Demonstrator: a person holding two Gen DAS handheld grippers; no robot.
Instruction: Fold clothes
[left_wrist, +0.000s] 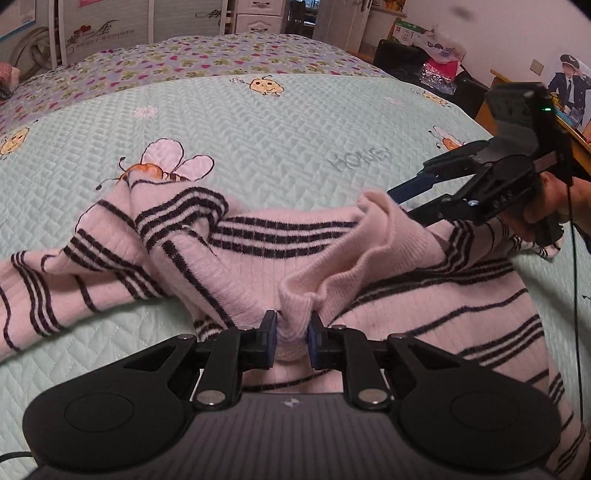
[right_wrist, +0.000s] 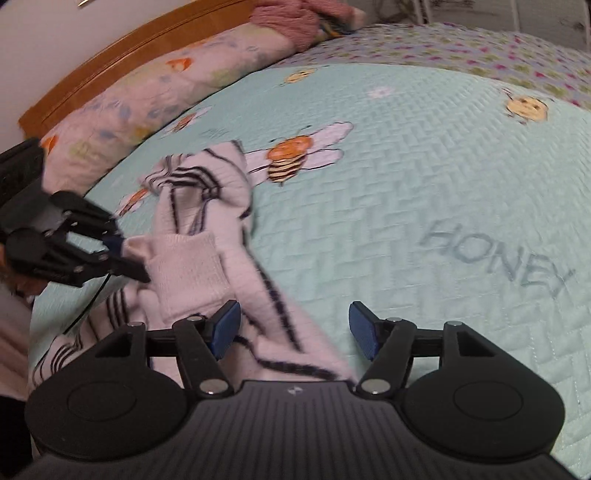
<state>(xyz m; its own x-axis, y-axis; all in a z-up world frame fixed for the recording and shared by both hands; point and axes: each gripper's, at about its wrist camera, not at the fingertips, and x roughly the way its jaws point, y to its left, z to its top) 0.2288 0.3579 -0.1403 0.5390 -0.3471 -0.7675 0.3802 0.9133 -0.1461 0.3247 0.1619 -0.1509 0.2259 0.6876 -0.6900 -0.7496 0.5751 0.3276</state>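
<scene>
Over on the left, a sleeve (left_wrist: 48, 273) of the pink striped sweater (left_wrist: 424, 306) sprawls loose across the quilt (left_wrist: 280, 133), twisted and not tucked in. In the middle, the left gripper (left_wrist: 291, 334) has its tongs clamped on a bunched ribbed fold (left_wrist: 295, 295), the pads pressing into the knit. The sweater's body lies crumpled on the near side of the bed, no clean edges anywhere. To the right, the right gripper (right_wrist: 293, 330) has its tongs wide apart with nothing pinched; a strip of the sweater only runs beneath the left pad. By my reading this fold is barely begun: the sweater needs spreading flat, sleeves brought in, then the body doubled over
</scene>
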